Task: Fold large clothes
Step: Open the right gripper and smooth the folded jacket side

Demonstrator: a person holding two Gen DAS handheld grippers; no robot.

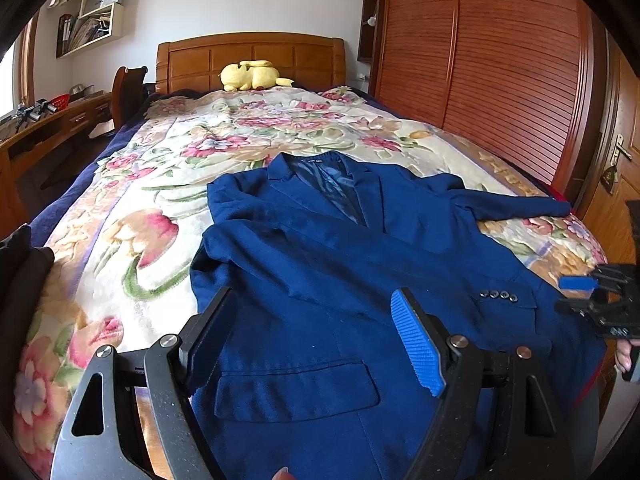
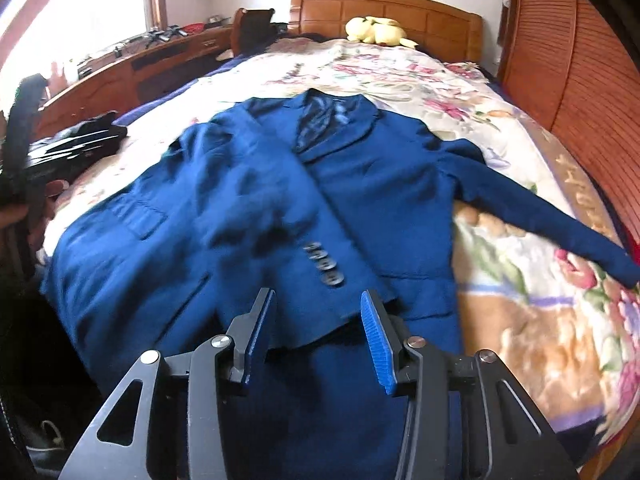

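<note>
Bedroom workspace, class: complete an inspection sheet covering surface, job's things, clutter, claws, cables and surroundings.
Surface: bed with floral blanket.
Job's things: navy blue wool suit jacket lies front up, one sleeve stretched out, the other folded across the front, its cuff buttons uppermost.
Clutter: yellow plush toy by the wooden headboard; black garment at the bed edge.
Claws: left claw open above the jacket; right claw open over the hem.
Cables: nothing seen.
Surroundings: slatted wooden wardrobe, wooden desk, wall shelf.

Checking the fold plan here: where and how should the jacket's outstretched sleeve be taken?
Grip the outstretched sleeve at its cuff end, coming from the wardrobe side with the right gripper. The sleeve lies flat and straight away from the blue jacket, so its free end should lift and swing across the body.
</note>
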